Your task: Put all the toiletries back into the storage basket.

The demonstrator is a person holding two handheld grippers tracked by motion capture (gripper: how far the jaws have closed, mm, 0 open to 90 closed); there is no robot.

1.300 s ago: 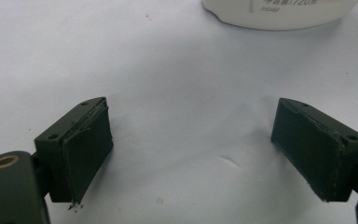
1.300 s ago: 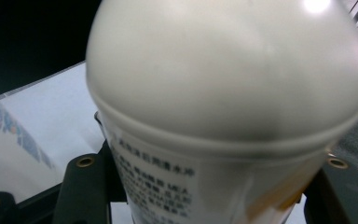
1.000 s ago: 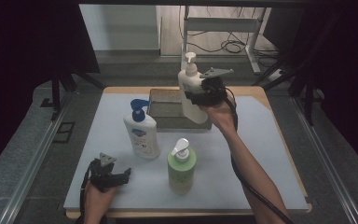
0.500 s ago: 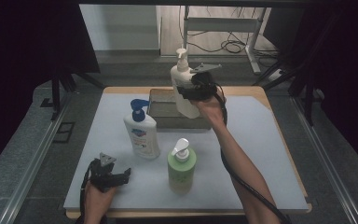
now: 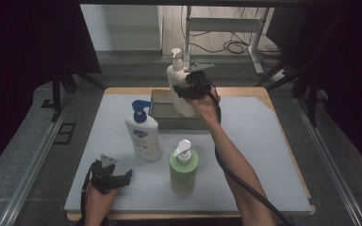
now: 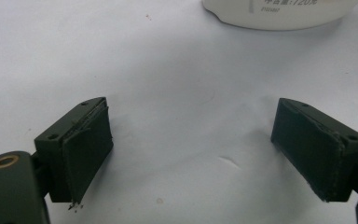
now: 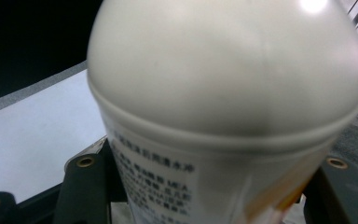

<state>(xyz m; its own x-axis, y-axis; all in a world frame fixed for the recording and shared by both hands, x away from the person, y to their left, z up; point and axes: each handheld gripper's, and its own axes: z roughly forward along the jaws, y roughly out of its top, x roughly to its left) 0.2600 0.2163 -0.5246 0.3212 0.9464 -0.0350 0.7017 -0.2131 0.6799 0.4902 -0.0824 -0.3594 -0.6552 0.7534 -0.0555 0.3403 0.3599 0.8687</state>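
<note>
Carried leftward over the tray (image 5: pixel 162 110), the white pump bottle (image 5: pixel 180 92) – rigid, smooth, probably slippery – sits clamped mid-body in the right gripper (image 5: pixel 187 89); left gripper (image 5: pixel 118 178) gapes empty.

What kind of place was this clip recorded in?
Probably a lab recording station, not a home: a white-topped table fenced by dark curtains, floor cables behind it, and pump bottles staged beside a metal tray.

The tall pump bottle (image 5: pixel 179 92) is cream-white plastic with dark print and an orange-yellow patch. Left of the dull grey metal tray (image 5: pixel 162 113) stands a white bottle (image 5: pixel 143 136) with blue pump; nearer, a pale green bottle (image 5: pixel 184 172) with white pump. The surface (image 5: pixel 264 141) is light grey.
</note>
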